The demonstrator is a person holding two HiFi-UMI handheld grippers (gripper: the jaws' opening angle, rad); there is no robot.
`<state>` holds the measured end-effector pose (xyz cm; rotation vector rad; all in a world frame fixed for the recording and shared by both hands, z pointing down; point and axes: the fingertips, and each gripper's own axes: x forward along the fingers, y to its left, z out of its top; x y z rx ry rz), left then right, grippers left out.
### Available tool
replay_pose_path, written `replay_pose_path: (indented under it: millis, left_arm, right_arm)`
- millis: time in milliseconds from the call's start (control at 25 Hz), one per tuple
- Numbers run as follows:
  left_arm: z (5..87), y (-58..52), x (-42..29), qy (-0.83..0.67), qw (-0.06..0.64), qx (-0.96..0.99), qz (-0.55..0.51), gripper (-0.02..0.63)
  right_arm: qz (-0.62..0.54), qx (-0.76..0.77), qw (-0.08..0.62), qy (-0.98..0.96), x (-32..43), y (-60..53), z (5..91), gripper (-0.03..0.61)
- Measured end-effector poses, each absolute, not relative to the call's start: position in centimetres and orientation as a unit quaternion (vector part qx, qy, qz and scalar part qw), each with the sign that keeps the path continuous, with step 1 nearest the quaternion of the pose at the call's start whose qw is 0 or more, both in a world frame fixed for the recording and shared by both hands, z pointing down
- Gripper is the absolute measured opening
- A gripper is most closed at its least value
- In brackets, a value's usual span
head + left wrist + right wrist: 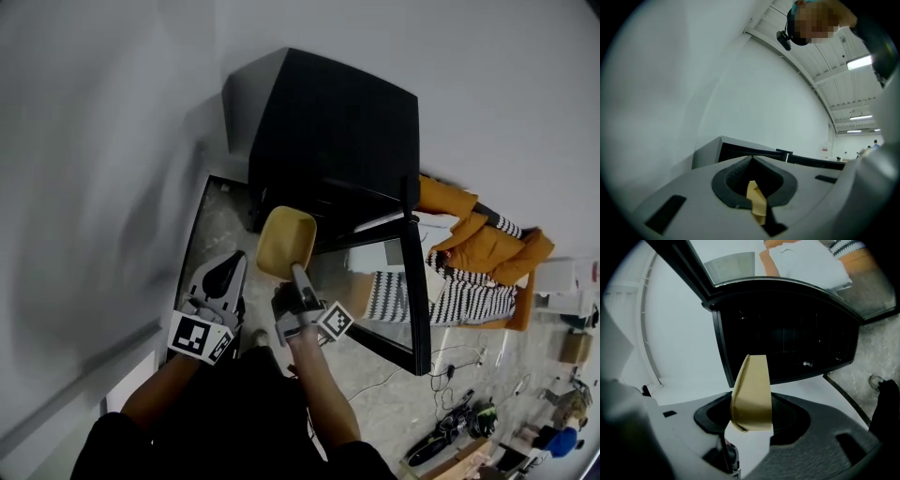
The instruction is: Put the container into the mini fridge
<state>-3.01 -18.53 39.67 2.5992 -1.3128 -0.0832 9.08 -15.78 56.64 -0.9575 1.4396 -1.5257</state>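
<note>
The black mini fridge (337, 122) stands against the white wall with its glass door (414, 281) swung open to the right. My right gripper (293, 274) is shut on the tan container (286, 242) and holds it just in front of the open fridge. In the right gripper view the container (752, 390) stands upright between the jaws, facing the dark fridge interior (797, 333). My left gripper (221, 281) hangs lower left of the fridge, shut with nothing held. In the left gripper view a small tan strip (757, 201) sits in the hollow behind its closed jaws.
An orange and striped black-and-white garment (478, 253) lies on the floor right of the door. Cables and tools (459, 422) lie at the lower right. The white wall (94, 187) runs close along the left. A shoe (876, 380) shows on the floor.
</note>
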Motion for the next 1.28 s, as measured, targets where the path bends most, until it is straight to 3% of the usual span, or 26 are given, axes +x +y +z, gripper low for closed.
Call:
replay_pose_path:
  millis: [1280]
  left_arm:
    - [50.2, -25.2, -1.2, -0.437, 0.123, 0.891, -0.031, 0.005]
  right_arm:
    - [-0.575, -0.400, 0.403, 0.589, 10.9, -28.9, 73.5, 0.213]
